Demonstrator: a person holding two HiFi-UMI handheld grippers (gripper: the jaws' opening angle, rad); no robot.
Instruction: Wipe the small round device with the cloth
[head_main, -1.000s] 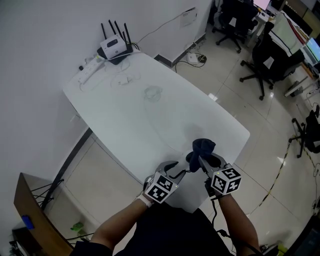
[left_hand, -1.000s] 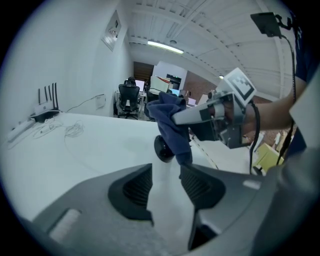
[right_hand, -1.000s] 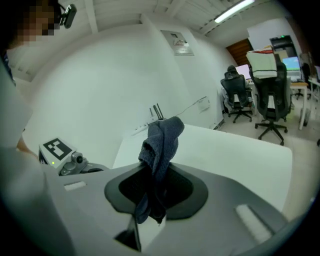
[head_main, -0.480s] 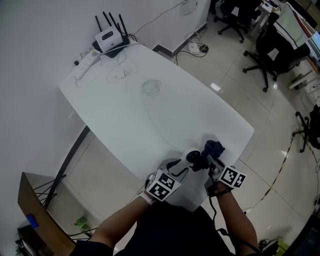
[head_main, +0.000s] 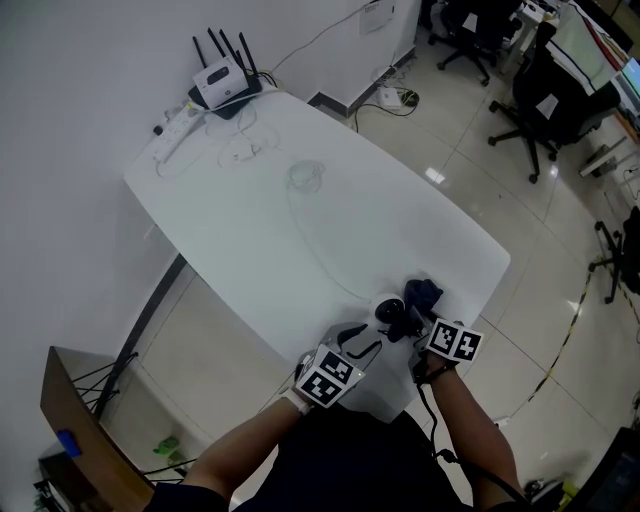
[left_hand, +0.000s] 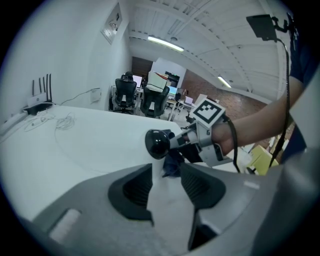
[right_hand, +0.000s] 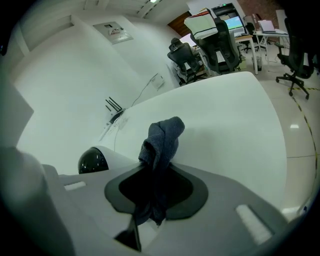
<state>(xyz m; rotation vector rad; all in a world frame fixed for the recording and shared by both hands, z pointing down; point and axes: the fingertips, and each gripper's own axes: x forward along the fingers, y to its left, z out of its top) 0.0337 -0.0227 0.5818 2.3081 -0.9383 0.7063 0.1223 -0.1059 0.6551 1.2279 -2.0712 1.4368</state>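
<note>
The small round device, a white body with a glossy black dome, sits at the near edge of the white table. My left gripper is shut on its white body, which fills the gap between the dark pads. My right gripper is shut on a dark blue cloth. The cloth sticks up out of the jaws, just right of the dome. In the left gripper view the right gripper lies close behind the dome, with the cloth hanging under it.
A router with antennas, a power strip and loose cables lie at the table's far corner by the wall. Office chairs stand on the tiled floor to the right. A wooden cabinet stands lower left.
My right gripper has come down and rolled, carrying the cloth from above the device to its right side. The black dome now shows. The left gripper has stayed put.
</note>
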